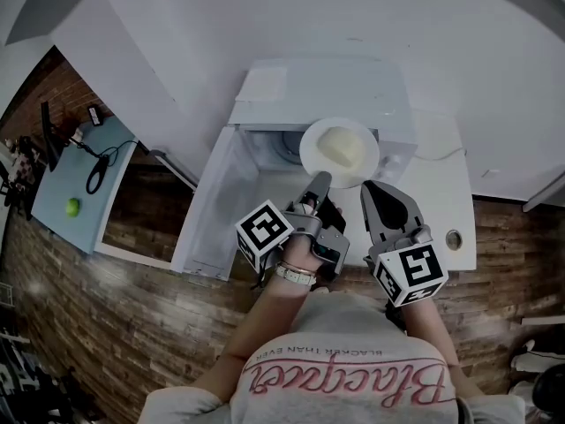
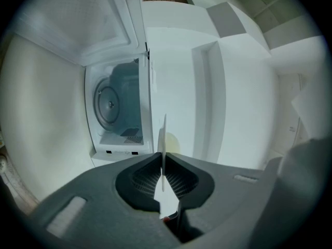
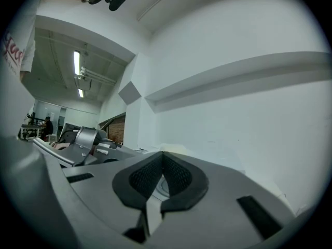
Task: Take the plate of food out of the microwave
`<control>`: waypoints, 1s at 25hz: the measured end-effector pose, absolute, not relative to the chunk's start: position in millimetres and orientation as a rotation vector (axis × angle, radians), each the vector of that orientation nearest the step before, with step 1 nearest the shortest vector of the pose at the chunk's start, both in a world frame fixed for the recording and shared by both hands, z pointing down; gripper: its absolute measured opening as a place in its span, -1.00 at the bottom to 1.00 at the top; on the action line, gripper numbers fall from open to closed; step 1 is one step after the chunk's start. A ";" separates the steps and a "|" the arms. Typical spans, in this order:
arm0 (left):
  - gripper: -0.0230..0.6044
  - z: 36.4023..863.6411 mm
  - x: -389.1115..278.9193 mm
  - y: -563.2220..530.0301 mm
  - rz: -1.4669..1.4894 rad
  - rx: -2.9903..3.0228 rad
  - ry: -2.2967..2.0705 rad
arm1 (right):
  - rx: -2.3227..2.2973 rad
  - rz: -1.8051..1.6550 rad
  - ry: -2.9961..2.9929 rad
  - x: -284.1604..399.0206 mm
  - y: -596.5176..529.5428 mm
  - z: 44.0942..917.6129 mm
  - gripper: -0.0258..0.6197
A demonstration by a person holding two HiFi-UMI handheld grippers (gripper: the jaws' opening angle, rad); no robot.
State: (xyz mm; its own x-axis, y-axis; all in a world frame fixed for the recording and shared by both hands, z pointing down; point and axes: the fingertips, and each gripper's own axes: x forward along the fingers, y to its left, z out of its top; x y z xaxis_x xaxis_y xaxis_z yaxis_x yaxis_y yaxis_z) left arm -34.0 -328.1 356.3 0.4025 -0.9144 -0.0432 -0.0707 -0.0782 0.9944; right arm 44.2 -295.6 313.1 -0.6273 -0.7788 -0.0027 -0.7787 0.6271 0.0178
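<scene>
White plate (image 1: 340,151) with a pale mound of food (image 1: 341,145) sits outside the microwave (image 1: 327,87), at its front edge; the door (image 1: 210,208) is swung wide to the left. The left gripper (image 1: 320,182) is clamped on the plate's near rim (in the left gripper view the rim shows edge-on between the pads (image 2: 176,178)). The cavity (image 2: 118,108) is open behind. The right gripper (image 1: 372,190) is just beside the plate, jaws pressed together on nothing.
</scene>
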 end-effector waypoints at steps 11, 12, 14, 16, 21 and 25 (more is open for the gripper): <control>-0.88 353.6 3.8 -329.3 -0.835 1.524 -0.835 | 1.443 -0.031 -2.781 66.2 -295.4 314.4 -0.89; -0.88 353.8 6.1 -329.3 -0.831 1.527 -0.830 | 1.448 -0.029 -2.777 67.9 -295.7 314.6 -0.89; -0.88 354.6 9.5 -329.2 -0.824 1.528 -0.821 | 1.456 -0.027 -2.772 69.6 -296.0 315.2 -0.89; -0.88 355.2 11.2 -329.1 -0.820 1.526 -0.812 | 1.460 -0.026 -2.765 69.5 -295.8 316.0 -0.89; -0.88 355.9 13.5 -328.7 -0.817 1.523 -0.799 | 1.461 -0.028 -2.753 69.5 -294.9 316.8 -0.89; -0.88 358.0 15.2 -329.1 -0.813 1.523 -0.804 | 1.471 -0.031 -2.750 72.4 -296.3 316.1 -0.89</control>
State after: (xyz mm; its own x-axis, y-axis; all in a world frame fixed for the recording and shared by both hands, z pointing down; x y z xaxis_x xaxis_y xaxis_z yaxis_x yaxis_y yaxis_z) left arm 15.2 -329.1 358.0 0.5214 -0.8516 -0.0543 -0.0453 -0.0912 0.9948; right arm 72.4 -296.3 316.1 -0.5546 -0.8320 0.0105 -0.8316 0.5547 0.0285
